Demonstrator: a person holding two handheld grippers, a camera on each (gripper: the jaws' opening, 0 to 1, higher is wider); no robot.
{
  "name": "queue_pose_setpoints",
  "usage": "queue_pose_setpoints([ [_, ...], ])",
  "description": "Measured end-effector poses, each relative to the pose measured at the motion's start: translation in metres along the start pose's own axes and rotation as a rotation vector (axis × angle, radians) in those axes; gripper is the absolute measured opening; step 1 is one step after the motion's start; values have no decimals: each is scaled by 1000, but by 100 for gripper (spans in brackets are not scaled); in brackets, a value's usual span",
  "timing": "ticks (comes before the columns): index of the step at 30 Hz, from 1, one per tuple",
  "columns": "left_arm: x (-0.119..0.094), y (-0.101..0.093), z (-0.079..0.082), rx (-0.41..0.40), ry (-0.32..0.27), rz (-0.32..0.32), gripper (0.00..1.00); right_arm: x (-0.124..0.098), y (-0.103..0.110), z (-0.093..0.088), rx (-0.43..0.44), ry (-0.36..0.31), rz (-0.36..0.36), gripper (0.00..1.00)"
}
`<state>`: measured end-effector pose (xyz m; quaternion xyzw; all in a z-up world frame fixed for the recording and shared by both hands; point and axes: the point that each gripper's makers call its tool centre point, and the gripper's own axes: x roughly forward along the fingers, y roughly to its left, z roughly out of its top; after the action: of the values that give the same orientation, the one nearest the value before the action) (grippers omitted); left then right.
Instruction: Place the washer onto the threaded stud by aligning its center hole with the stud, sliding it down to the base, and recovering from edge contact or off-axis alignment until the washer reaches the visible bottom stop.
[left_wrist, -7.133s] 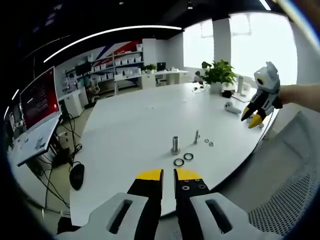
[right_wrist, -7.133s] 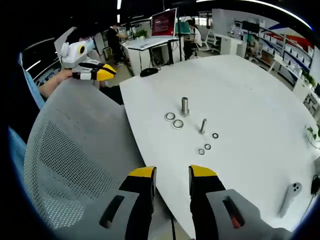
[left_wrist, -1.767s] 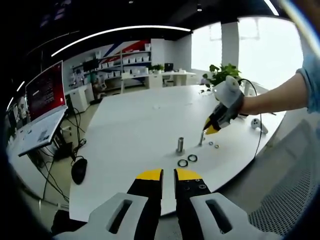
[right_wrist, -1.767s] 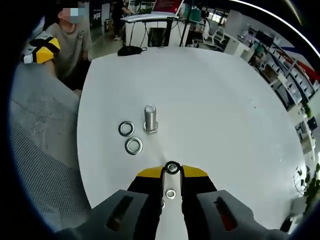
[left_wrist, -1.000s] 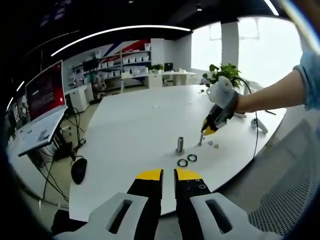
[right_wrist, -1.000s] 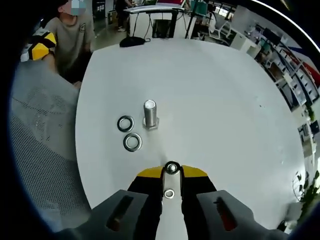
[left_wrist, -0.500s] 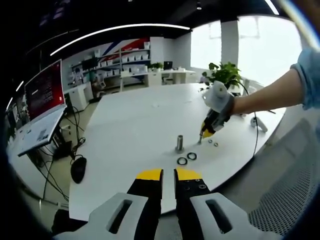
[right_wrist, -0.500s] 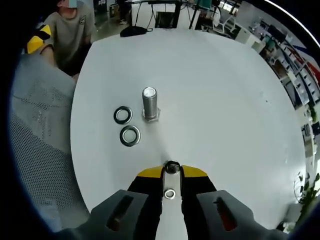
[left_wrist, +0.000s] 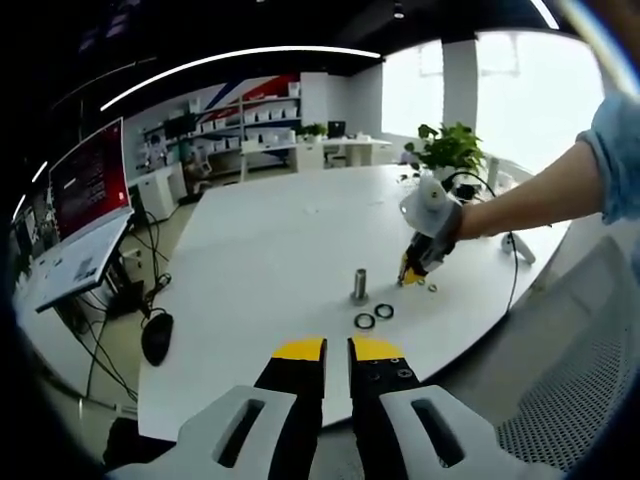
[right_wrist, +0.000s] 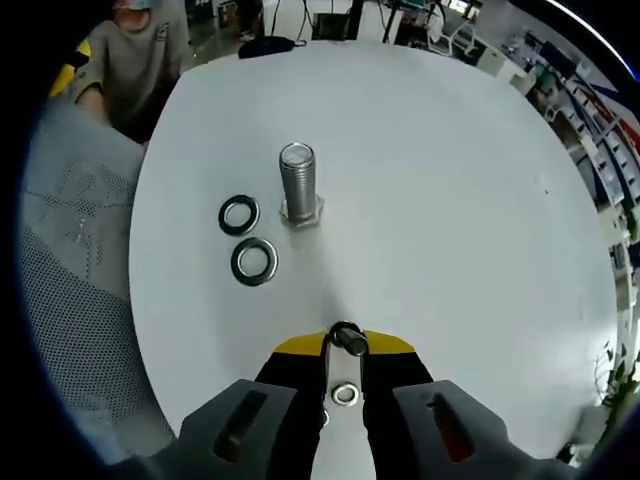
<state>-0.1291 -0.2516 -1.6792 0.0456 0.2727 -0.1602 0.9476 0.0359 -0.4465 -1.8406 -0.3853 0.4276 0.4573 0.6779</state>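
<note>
A large threaded stud (right_wrist: 300, 185) stands upright on the white table (right_wrist: 460, 200). Two steel washers (right_wrist: 239, 214) (right_wrist: 254, 261) lie flat just to its left. My right gripper (right_wrist: 345, 345) hangs low over the table, its jaws shut on a small dark stud (right_wrist: 348, 339) at the tips. A small washer (right_wrist: 346, 394) shows in the slit between the jaws. In the left gripper view the large stud (left_wrist: 359, 284) and the washers (left_wrist: 364, 321) lie ahead, with the right gripper (left_wrist: 410, 276) beside them. My left gripper (left_wrist: 337, 346) is shut, held off the table's near edge.
A grey mesh chair back (right_wrist: 70, 300) runs along the table's left edge, and a person (right_wrist: 130, 50) sits beyond it. A tiny washer (left_wrist: 432, 288), a white controller (left_wrist: 525, 250), a potted plant (left_wrist: 445, 150) and a monitor (left_wrist: 85, 185) are also there.
My right gripper has sunk toward the table and come nearer the large stud, which looks bigger now. The small stud stays between its jaws. The left gripper has held still.
</note>
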Motion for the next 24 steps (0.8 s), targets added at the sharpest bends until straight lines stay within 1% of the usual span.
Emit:
queue_pose_setpoints([
  [4, 0, 0, 0, 0, 3, 1, 6, 4, 1, -2, 11, 6, 6, 14],
  [9, 0, 0, -1, -2, 4, 3, 6, 6, 2, -3, 3, 3, 22, 15],
  [11, 0, 0, -1, -2, 4, 3, 6, 6, 0, -4, -4, 5, 14, 17],
  [15, 0, 0, 0, -4, 3, 4, 6, 6, 0, -10, 10, 4, 15, 24],
  [24, 0, 0, 0, -4, 0, 4, 6, -6, 7, -24, 57, -16, 36, 25],
])
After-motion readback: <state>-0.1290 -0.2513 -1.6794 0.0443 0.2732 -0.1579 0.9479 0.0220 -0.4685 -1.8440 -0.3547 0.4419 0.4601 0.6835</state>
